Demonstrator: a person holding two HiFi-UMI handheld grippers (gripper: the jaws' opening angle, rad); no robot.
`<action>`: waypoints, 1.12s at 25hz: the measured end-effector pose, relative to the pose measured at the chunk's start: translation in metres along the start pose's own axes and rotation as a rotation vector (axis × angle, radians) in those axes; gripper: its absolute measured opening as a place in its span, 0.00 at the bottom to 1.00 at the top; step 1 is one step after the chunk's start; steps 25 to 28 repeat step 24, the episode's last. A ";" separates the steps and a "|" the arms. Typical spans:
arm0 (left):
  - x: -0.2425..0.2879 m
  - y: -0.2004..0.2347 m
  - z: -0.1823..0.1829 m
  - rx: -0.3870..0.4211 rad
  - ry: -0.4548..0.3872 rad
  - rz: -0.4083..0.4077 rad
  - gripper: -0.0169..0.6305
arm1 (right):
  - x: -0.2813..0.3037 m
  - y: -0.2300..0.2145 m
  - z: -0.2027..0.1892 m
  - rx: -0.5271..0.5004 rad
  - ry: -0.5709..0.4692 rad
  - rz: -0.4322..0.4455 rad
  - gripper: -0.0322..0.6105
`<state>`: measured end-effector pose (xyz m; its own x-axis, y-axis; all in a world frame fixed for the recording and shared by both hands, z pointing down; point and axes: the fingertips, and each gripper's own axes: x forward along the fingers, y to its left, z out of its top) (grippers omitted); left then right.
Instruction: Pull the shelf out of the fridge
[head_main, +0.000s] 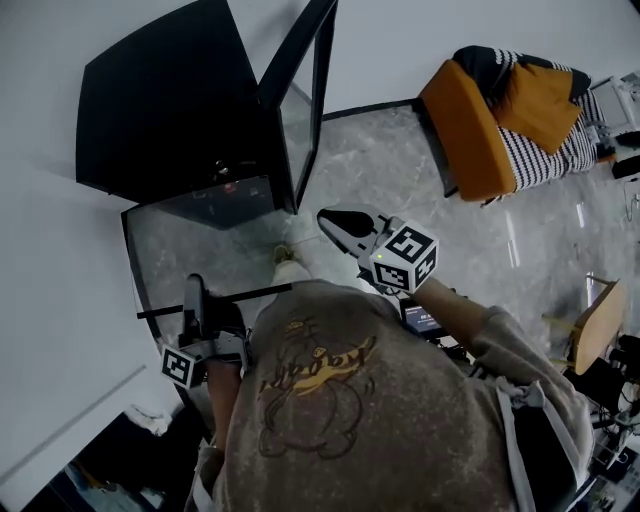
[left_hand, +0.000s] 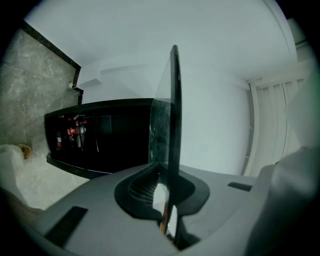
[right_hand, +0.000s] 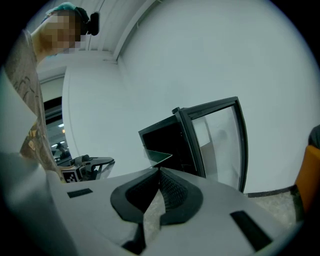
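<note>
The black fridge stands open, its glass door swung out to the right. A glass shelf with a black front rim lies out in front of the cabinet. My left gripper is shut on that rim. In the left gripper view the shelf runs edge-on between the pads of the left gripper, with the fridge beyond. My right gripper hangs to the right of the shelf, shut and empty. In the right gripper view the right gripper points at the fridge and the shelf.
An orange armchair with a striped cushion stands at the back right on the grey marble floor. A wooden chair is at the right edge. White walls flank the fridge. Red-labelled items sit inside the cabinet.
</note>
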<state>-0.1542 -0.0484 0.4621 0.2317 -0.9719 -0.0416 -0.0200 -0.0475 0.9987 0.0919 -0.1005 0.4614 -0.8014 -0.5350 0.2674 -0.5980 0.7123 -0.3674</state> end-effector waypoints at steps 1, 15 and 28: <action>0.000 0.000 0.000 0.000 0.001 -0.002 0.06 | 0.000 0.002 -0.001 -0.003 0.004 0.012 0.08; -0.012 0.008 -0.004 -0.005 0.001 0.008 0.06 | -0.005 0.013 -0.011 -0.011 0.045 0.084 0.08; -0.019 0.018 -0.007 -0.009 0.016 0.022 0.06 | -0.007 0.017 -0.014 -0.006 0.042 0.086 0.08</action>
